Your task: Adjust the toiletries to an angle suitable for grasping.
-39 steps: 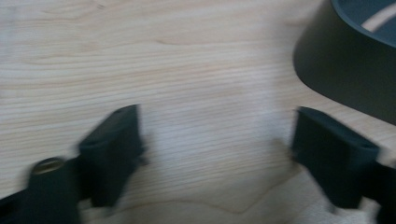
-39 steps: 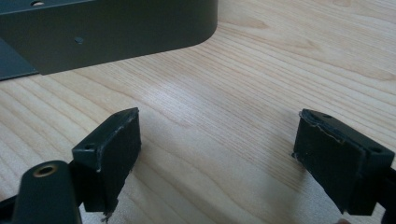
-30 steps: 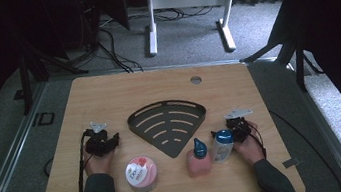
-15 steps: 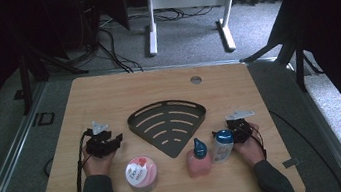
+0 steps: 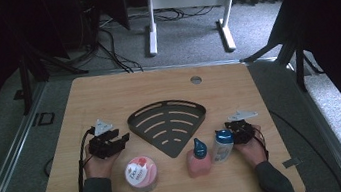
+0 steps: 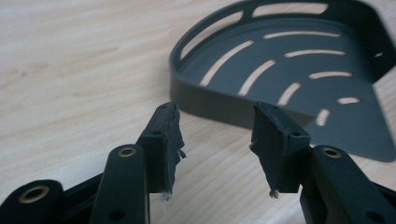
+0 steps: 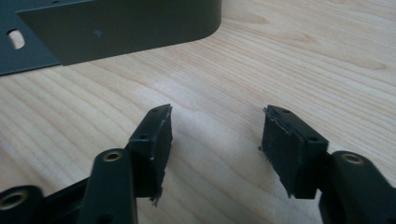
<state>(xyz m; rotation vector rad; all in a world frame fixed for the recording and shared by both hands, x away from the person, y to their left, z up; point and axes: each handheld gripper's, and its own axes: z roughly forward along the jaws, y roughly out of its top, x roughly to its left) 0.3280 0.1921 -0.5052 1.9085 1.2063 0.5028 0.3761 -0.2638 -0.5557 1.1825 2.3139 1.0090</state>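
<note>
A dark fan-shaped slotted tray (image 5: 167,124) lies at the middle of the wooden table (image 5: 107,94). My left gripper (image 5: 120,138) hovers just left of it, open and empty; in the left gripper view its jaws (image 6: 215,112) point at the tray's curved wall (image 6: 289,70). My right gripper (image 5: 236,131) sits right of the tray's tip, beside a white bottle with a blue cap (image 5: 222,144). In the right gripper view its jaws (image 7: 217,114) have just been closing, with only bare wood between them, and the tray's wall (image 7: 116,28) is ahead.
A pink Dove jar (image 5: 140,173) stands near the front edge, left of centre. A pink bottle with a blue cap (image 5: 198,158) stands between the jar and the white bottle. A round grommet (image 5: 196,80) is set in the far part of the table.
My left gripper has shifted a little toward the tray. The right hand has stayed in place beside the white bottle.
</note>
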